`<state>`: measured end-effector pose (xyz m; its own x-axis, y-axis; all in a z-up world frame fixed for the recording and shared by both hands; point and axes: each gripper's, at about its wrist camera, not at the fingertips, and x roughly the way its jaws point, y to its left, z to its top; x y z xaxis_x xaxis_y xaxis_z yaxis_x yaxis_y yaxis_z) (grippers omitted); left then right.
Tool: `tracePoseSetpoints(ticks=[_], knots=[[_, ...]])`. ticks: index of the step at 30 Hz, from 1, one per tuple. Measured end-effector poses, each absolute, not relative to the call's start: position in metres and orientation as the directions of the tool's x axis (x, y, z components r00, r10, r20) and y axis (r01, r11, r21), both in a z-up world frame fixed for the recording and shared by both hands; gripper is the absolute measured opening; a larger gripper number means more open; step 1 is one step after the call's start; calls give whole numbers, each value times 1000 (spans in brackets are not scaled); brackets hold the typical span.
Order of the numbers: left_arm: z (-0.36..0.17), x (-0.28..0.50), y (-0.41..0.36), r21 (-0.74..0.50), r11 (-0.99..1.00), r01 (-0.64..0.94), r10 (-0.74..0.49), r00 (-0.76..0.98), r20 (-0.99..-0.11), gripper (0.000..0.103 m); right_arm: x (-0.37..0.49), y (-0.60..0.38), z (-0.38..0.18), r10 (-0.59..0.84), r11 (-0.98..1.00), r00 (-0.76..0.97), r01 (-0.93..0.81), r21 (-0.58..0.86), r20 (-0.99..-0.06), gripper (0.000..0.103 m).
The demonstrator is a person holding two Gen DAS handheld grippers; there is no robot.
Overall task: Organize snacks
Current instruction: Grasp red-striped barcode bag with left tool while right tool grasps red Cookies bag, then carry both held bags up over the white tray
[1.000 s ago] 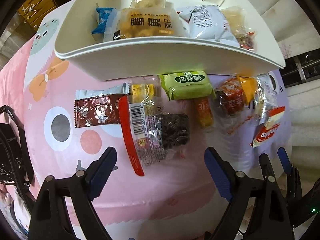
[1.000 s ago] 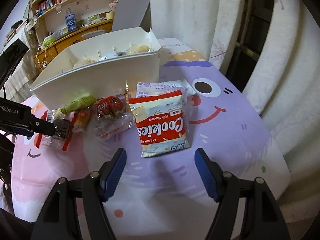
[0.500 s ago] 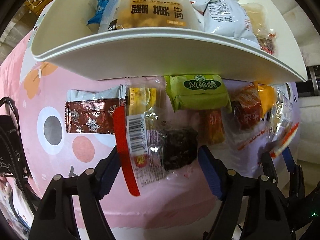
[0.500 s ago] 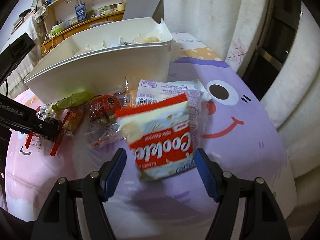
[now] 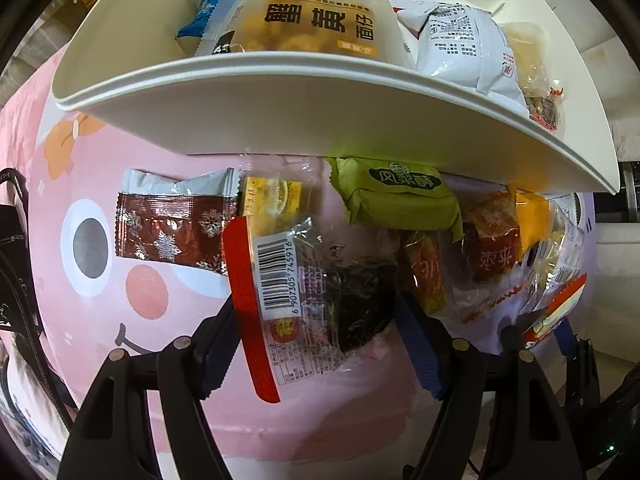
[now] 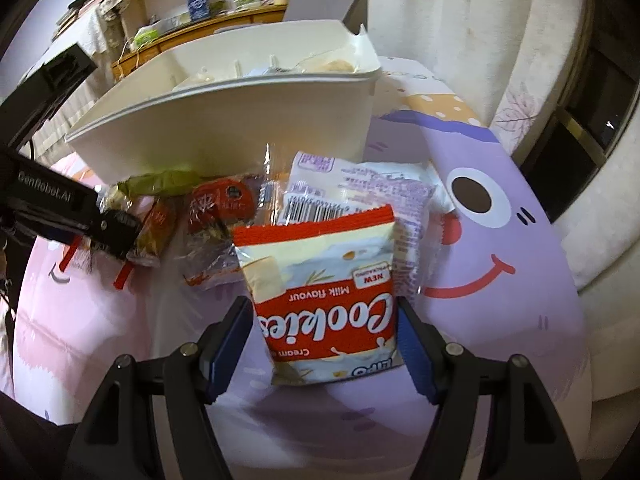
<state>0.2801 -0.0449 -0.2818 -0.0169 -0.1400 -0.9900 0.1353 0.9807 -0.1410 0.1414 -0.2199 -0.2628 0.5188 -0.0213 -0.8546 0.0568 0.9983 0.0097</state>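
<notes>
A clear packet (image 5: 320, 280) with a dark snack, a barcode and a red strip lies on the pink cloth. My left gripper (image 5: 320, 340) points down over it. Its jaws are closing, the pads stand at the packet's two edges, and the red strip overlaps the left finger. A red and white Cookies packet (image 6: 324, 300) sits between the jaws of my right gripper (image 6: 326, 344), which is open, its right pad at the packet's edge. The white bin (image 5: 320, 120) behind holds several snacks. The left gripper (image 6: 108, 232) shows at the left of the right wrist view.
Loose snacks lie along the bin's front wall (image 6: 224, 136): a brown snowflake wrapper (image 5: 172, 228), a green packet (image 5: 400, 196), an orange stick (image 5: 428, 276), a red packet (image 5: 492, 248) and a purple-printed bag (image 6: 360, 184). Curtains (image 6: 460, 40) hang past the table's right edge.
The left gripper came down over the clear packet and its jaws narrowed onto its edges. The right gripper moved forward, and the Cookies packet now sits between its jaws instead of ahead of them.
</notes>
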Motion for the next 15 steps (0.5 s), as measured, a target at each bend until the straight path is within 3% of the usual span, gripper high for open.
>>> tracePoseSetpoints(ticks=[7, 10, 15], knots=[[-289, 273, -64, -156, 979, 131, -156, -10, -988, 59, 142, -227, -264, 9, 999, 512, 37, 32, -859, 59], [-289, 270, -67, -173, 976, 129, -173, -9, -985, 47, 141, -230, -263, 23, 999, 508, 30, 44, -861, 54], [-291, 268, -67, -180, 975, 129, -182, -1, -983, 42, 141, -231, -262, 33, 998, 504, 36, 59, -863, 51]])
